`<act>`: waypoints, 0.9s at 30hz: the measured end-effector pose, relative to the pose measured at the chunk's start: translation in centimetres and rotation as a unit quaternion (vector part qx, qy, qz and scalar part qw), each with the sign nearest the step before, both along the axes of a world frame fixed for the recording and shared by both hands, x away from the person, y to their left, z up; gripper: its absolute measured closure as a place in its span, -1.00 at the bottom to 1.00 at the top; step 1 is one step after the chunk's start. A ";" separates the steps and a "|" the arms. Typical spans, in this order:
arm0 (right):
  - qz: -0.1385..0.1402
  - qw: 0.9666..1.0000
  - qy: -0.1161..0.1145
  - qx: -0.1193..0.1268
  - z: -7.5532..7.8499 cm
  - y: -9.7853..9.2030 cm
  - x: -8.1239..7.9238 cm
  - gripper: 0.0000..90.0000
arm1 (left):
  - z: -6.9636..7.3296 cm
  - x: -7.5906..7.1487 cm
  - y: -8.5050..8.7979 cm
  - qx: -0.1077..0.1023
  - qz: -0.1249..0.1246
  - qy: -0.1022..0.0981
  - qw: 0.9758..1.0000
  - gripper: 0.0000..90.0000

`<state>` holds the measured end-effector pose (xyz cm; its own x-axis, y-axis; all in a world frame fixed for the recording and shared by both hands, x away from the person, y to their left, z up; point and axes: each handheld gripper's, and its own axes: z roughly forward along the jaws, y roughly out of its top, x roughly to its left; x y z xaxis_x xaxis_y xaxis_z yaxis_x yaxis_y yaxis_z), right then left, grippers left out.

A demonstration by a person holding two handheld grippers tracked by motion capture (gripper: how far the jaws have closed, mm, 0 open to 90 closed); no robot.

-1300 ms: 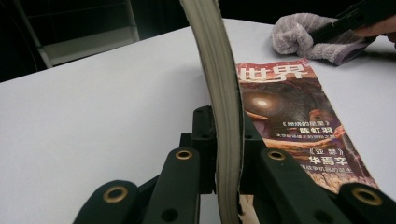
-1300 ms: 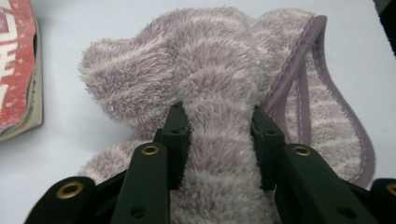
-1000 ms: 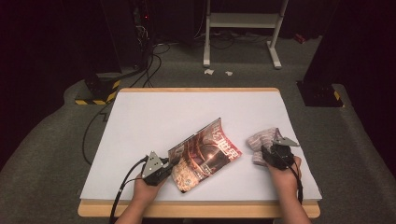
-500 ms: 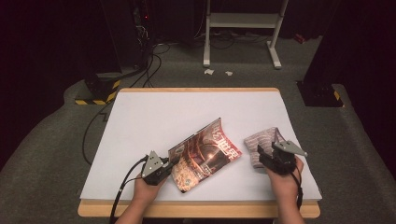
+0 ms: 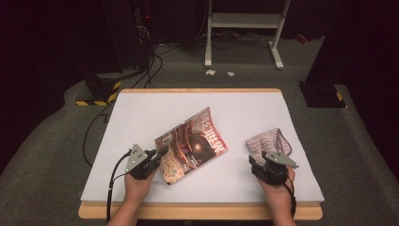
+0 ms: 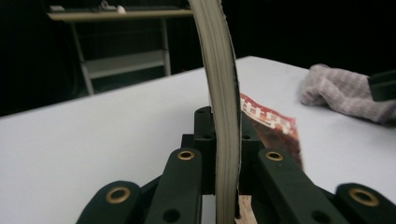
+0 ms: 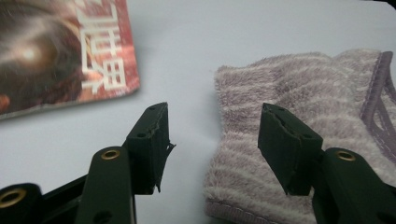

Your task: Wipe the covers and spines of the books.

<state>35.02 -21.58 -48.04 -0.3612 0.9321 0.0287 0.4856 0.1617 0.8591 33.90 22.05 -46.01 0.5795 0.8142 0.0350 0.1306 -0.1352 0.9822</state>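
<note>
Left gripper (image 5: 151, 159) is clamped on the magazine (image 5: 193, 143) edge, half lifted; right gripper (image 7: 212, 147) has let go, jaws apart just closing in over the towel (image 7: 299, 116), not grabbed yet

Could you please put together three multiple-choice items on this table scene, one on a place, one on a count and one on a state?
1. Where does the striped grey-purple terry towel lie?
A. right of the glossy red-covered magazine
B. under the magazine
C. on the floor

2. How many grippers are held over the white table?
A. one
B. two
C. three

3. How do the jaws of the left gripper stand?
A. wide open over the towel
B. shut on the magazine's edge
C. shut on the towel

Key: 1 A, the high view shows the towel apart at the magazine's right. 2 B, one in each hand, the right gripper open by the towel. 3 B, the left gripper view shows the page stack clamped between its jaws.
</note>
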 end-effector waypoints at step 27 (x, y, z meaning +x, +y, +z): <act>0.029 0.999 0.009 0.010 -0.4 2.0 0.0 -0.02 | 2.7 0.4 -1.2 0.024 0.021 -0.078 0.996 0.86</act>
<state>35.06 -19.58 -48.43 -0.4142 0.9085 0.0549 0.4913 0.1724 0.8537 34.31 20.80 -43.26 0.5297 0.8326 0.1617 -0.0158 -0.1809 0.9834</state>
